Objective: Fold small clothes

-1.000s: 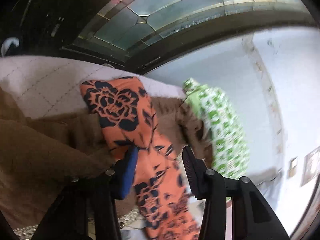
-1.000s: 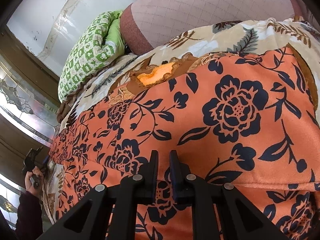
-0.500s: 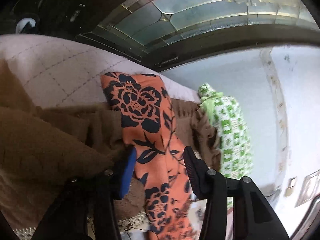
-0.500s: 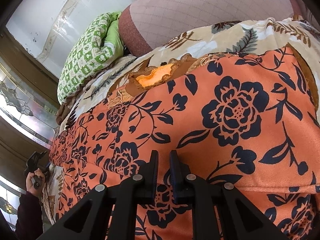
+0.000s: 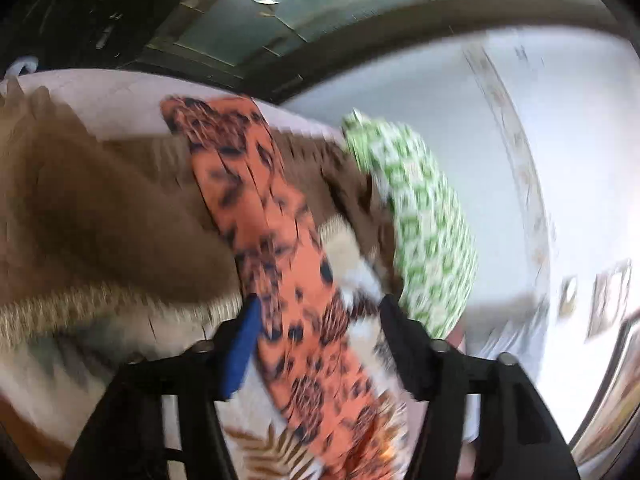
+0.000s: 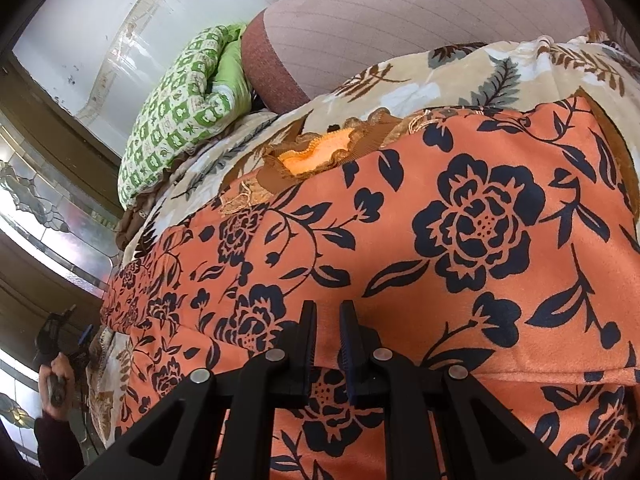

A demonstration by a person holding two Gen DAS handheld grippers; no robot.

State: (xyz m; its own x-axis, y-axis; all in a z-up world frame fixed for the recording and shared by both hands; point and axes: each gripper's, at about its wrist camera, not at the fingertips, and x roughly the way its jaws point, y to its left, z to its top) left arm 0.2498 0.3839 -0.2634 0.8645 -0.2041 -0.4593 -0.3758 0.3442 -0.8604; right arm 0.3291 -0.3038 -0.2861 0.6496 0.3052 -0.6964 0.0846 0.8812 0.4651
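A: Where did the orange floral garment lie?

B: It was spread over the leaf-print blanket on the bed, its far edge running below an orange frilled piece. Its near edge was folded over just ahead of the right gripper. From the left wrist it ran as a narrow strip away toward a pink quilted cushion.

A: And the grippers?

B: The right gripper's jaws were nearly together with a pinch of the orange cloth between them. The left gripper had just been opening; its jaws stood wide on either side of the strip, not pressing it. That view was blurred.

A: Room to move?

B: A green patterned quilt was bunched beyond the far left corner, against the white wall. A brown blanket was heaped just left of the strip.

A: What had changed?

B: The left view had swung, and more of the leaf-print blanket showed under the strip. The right view matched the earlier one.
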